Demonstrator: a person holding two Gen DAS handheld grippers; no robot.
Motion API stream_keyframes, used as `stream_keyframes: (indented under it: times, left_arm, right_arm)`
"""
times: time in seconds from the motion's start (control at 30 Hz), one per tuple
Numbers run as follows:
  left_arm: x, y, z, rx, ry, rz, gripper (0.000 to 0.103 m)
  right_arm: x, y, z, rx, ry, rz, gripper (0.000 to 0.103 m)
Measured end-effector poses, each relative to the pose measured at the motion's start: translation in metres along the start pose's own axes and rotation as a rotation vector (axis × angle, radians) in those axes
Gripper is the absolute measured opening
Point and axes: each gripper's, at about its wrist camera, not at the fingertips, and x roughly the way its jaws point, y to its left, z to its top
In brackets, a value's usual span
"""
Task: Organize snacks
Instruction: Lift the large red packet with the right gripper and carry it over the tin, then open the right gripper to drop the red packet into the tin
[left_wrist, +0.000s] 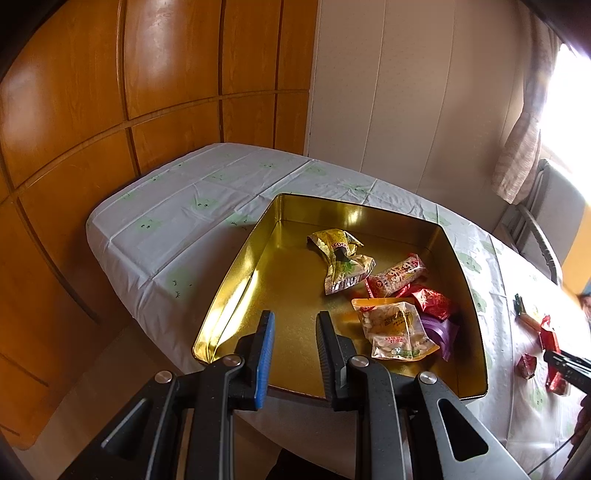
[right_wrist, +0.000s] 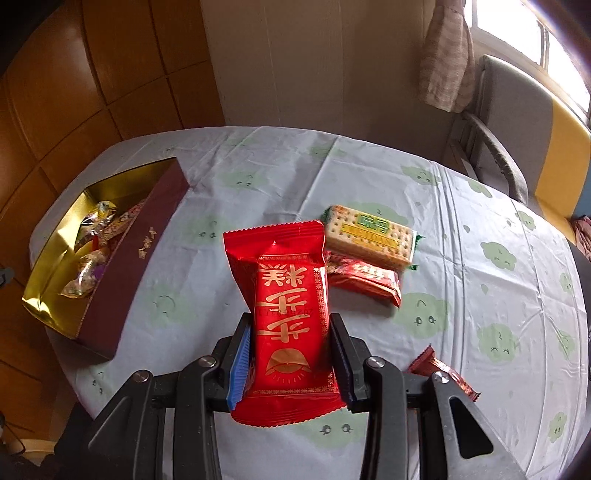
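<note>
The right gripper (right_wrist: 290, 354) was clamped on a red snack packet (right_wrist: 291, 325), held above the table (right_wrist: 480, 229); the step looked like carrying it left into the gold tin (right_wrist: 144, 251) (already part filled). The left gripper (left_wrist: 293, 328) hung empty over the tin, jaws apart. A cracker pack (right_wrist: 369, 236) and small red packet (right_wrist: 364, 277) waited beyond, nothing blocking

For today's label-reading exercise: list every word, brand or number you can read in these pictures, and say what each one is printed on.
"糕", upside down in gold: red packet held by the right gripper; its other characters are unclear.
Green label on the cracker packet: too blurred.
Gold characters on the tin side: too small.
Snack wrappers inside the tin, left wrist view: print unreadable.
</note>
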Motion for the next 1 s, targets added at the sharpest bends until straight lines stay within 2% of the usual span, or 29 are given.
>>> stream_keyframes:
  times: [0.17,0.43,0.63,0.7,0.8,1.0]
  left_arm:
    - [0.002,0.000,-0.002,-0.003,0.003,-0.003,0.023]
    - [0.004,0.009,-0.001,-0.026,0.002,0.018,0.023]
    - [0.006,0.015,-0.001,-0.036,0.005,0.029,0.023]
    - [0.006,0.017,-0.002,-0.038,0.007,0.030,0.023]
    - [0.008,0.019,-0.003,-0.035,0.011,0.037,0.023]
    - [0.014,0.023,-0.006,-0.040,0.028,0.039,0.023]
  right_arm:
    - [-0.002,0.040,0.010,-0.074,-0.003,0.071,0.040]
    - [-0.008,0.144,0.042,-0.249,-0.038,0.233,0.040]
    - [0.024,0.214,0.055,-0.354,0.036,0.311,0.041]
    - [0.040,0.225,0.053,-0.363,0.088,0.317,0.043]
    - [0.062,0.235,0.044,-0.380,0.149,0.280,0.043]
    - [0.062,0.231,0.033,-0.388,0.143,0.291,0.043]
